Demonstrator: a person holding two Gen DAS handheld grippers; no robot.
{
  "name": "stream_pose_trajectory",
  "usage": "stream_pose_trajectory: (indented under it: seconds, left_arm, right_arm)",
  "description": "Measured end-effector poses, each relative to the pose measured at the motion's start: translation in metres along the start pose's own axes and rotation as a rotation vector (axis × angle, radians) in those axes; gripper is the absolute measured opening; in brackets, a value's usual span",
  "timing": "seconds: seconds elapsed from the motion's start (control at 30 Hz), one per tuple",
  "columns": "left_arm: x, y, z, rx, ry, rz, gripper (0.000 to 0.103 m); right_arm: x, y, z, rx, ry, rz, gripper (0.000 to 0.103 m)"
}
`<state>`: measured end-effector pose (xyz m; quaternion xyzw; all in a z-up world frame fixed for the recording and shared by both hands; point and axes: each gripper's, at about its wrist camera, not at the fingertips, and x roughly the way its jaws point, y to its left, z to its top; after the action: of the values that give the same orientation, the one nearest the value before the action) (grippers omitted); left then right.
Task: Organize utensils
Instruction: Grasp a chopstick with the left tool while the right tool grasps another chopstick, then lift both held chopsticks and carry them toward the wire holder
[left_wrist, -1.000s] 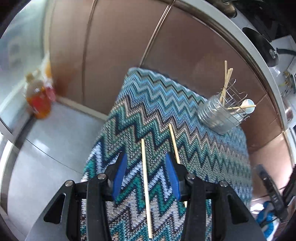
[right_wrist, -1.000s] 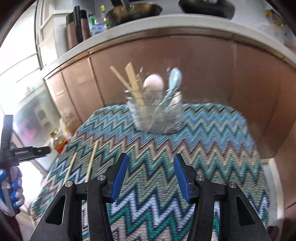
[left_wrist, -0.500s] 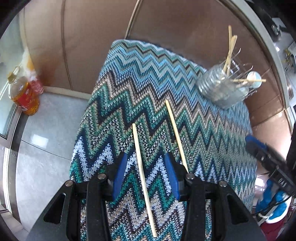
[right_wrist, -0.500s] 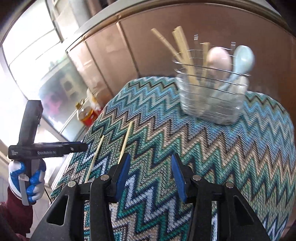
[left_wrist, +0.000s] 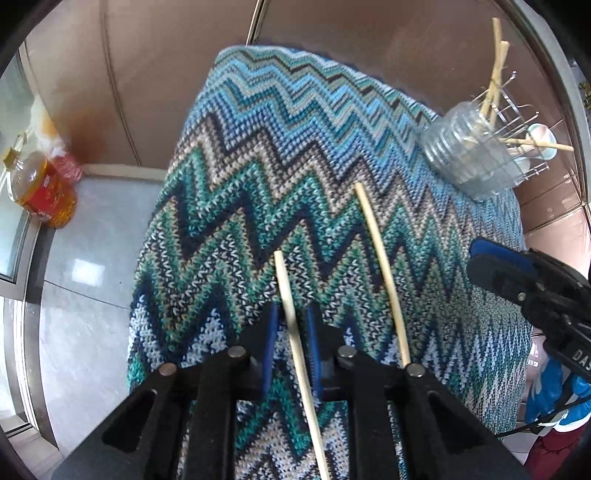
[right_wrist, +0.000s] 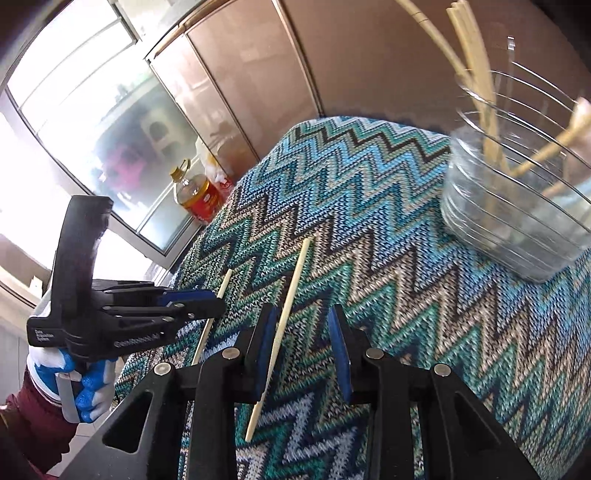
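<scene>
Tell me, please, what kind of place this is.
Probably a home kitchen: brown glossy cabinet doors, a wire utensil holder with bamboo chopsticks on a zigzag-knit blue cloth, and an amber cooking-oil bottle on the floor.

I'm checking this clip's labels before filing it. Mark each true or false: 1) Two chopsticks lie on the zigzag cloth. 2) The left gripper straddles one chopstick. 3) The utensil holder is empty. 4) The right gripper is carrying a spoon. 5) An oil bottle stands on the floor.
1) True: one chopstick and a second chopstick lie on the cloth.
2) True: the left gripper has its jaws either side of the first.
3) False: the utensil holder contains chopsticks and spoons.
4) False: the right gripper is open and holds nothing.
5) True: oil bottle.
</scene>
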<state>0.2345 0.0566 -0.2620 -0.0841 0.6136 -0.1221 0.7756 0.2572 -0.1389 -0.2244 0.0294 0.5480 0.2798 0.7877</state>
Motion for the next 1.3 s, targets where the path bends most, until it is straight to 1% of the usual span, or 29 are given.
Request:
stream_pose_trajectory:
  seconds: [0.1, 0.17, 0.3, 0.37, 0.5, 0.63, 0.83, 0.93, 1.03, 1.13, 1.27, 1.3]
  left_arm:
    - [0.002, 0.002, 0.002, 0.006, -0.003, -0.012, 0.008]
    - [0.002, 0.005, 0.003, -0.001, -0.005, -0.028, 0.007]
    - [-0.001, 0.016, 0.003, -0.035, -0.028, -0.094, 0.007]
    - [-0.004, 0.020, 0.001, -0.043, -0.049, -0.121, 0.007]
    - [-0.015, 0.023, -0.001, -0.041, -0.092, -0.156, 0.007]
    - [-0.025, 0.023, -0.003, -0.036, -0.121, -0.173, 0.007]
    - [-0.036, 0.027, -0.011, -0.041, -0.149, -0.187, 0.007]
    - [-0.041, 0.031, -0.014, -0.053, -0.161, -0.193, 0.006]
    - [-0.050, 0.033, -0.019, -0.060, -0.174, -0.189, 0.006]
    - [-0.061, 0.032, -0.025, -0.060, -0.191, -0.175, 0.006]
    - [-0.083, 0.030, -0.037, -0.051, -0.226, -0.150, 0.006]
    - [-0.088, 0.028, -0.041, -0.051, -0.234, -0.147, 0.006]
  right_arm:
    - [0.010, 0.004, 0.006, -0.005, 0.032, 0.007, 0.031]
    - [0.022, 0.006, 0.012, -0.003, 0.064, 0.016, 0.031]
    - [0.042, 0.010, 0.020, 0.003, 0.125, 0.018, 0.028]
    - [0.051, 0.012, 0.025, 0.001, 0.149, 0.003, 0.027]
    - [0.068, 0.013, 0.035, 0.001, 0.199, -0.055, 0.025]
    - [0.081, 0.010, 0.038, 0.003, 0.253, -0.093, 0.025]
    - [0.084, 0.014, 0.040, -0.025, 0.273, -0.150, 0.025]
    - [0.089, 0.020, 0.039, -0.053, 0.277, -0.188, 0.020]
    - [0.094, 0.026, 0.038, -0.060, 0.274, -0.208, 0.011]
    - [0.087, 0.025, 0.034, -0.042, 0.253, -0.185, 0.009]
    - [0.057, 0.025, 0.025, -0.030, 0.176, -0.139, 0.008]
    - [0.043, 0.026, 0.021, -0.030, 0.135, -0.118, 0.008]
